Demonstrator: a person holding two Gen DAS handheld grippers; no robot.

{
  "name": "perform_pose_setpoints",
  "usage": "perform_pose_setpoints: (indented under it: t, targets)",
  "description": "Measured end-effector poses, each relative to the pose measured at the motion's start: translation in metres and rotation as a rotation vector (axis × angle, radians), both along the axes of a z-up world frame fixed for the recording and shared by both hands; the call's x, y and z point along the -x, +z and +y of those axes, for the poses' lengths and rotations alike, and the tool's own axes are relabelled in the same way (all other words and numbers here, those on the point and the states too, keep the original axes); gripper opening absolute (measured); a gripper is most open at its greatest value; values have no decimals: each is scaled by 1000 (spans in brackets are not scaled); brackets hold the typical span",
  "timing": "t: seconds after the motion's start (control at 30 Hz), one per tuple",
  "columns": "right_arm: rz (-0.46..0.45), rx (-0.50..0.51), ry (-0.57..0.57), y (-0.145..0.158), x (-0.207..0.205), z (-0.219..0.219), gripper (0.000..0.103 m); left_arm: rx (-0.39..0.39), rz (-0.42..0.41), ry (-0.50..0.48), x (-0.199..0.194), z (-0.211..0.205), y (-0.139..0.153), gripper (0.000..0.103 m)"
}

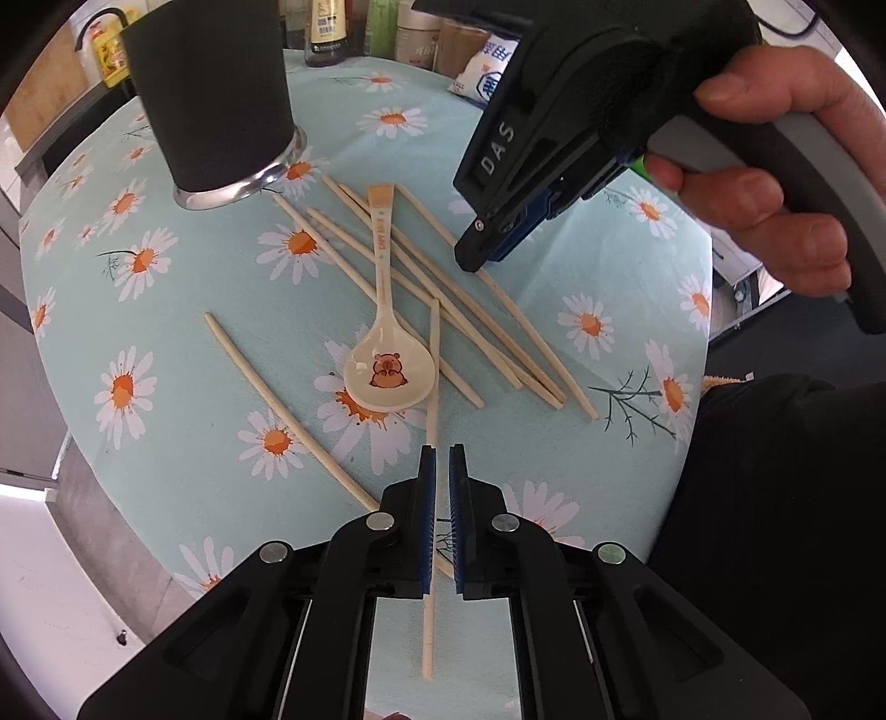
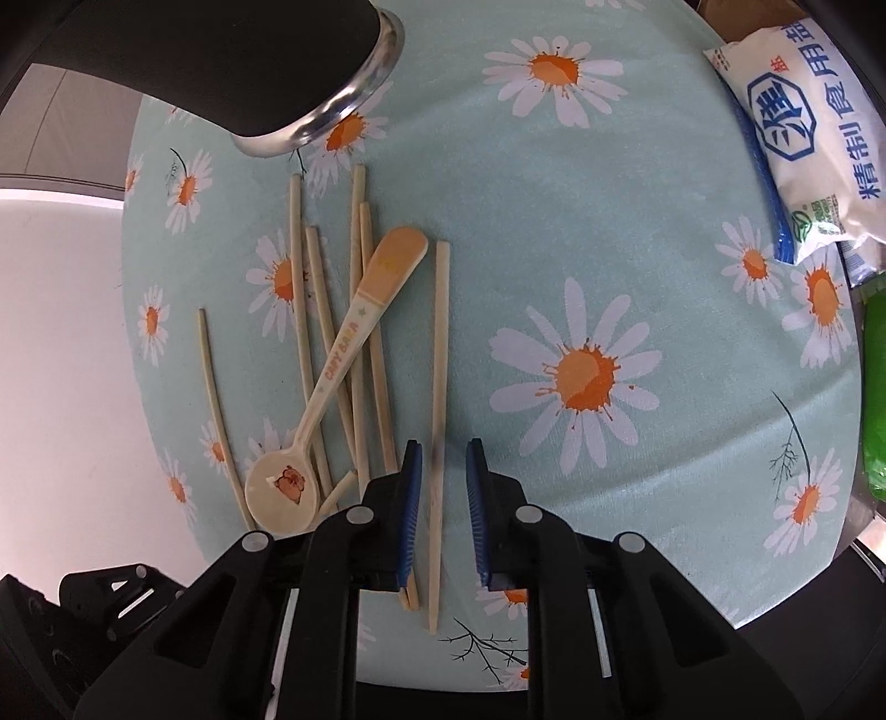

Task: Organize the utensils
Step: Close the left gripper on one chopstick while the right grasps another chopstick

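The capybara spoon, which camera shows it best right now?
The left wrist view. There the spoon lies whole near mid-frame, bowl facing the camera, the capybara drawing clear, handle across the chopsticks. The right wrist view shows the handle lettering well, but the bowl sits low beside the right gripper, its lower rim partly hidden.

A white salt bag point(image 2: 814, 138) lies on the daisy tablecloth point(image 2: 581, 249) near bottles point(image 1: 326, 30).
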State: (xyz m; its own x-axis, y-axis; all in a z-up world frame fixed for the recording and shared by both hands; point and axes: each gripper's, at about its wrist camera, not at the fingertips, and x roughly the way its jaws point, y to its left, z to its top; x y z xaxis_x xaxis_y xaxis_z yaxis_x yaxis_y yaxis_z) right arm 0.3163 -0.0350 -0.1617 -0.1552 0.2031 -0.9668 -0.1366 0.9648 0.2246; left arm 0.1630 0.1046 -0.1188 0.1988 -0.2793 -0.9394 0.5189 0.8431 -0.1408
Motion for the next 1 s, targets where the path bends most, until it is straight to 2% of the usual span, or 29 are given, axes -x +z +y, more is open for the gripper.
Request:
perform_pose_setpoints:
  t: [0.33, 0.4, 0.47, 0.8, 0.83, 0.87, 0.9, 1.0]
  targets:
    - [-20, 64, 14, -3, 3, 13, 19, 20, 1, 24, 0, 9, 1, 6]
    - [-37, 91, 20, -2, 6, 17, 15, 21, 3, 26, 0, 8, 2, 6]
    - [-52, 114, 20, -2, 8, 18, 6, 7, 7, 13, 0, 5, 0, 6]
    - [-30, 51, -20, -5, 11, 6, 5, -51, 52, -22, -3, -9, -19, 6]
    - [-27, 41, -22, -6, 12, 3, 5, -57, 54, -20, -4, -9, -19, 16]
    - [-20, 29, -24, -6, 13, 1, 5, -59, 57, -20, -5, -8, -20, 33]
    - [-16, 23, -26, -6, 14, -1, 5, -59, 60, -22, -7, -9, -20, 39]
    - [-20, 14, -26, -6, 18, -7, 5, -54, 69, -31, -8, -10, -21, 39]
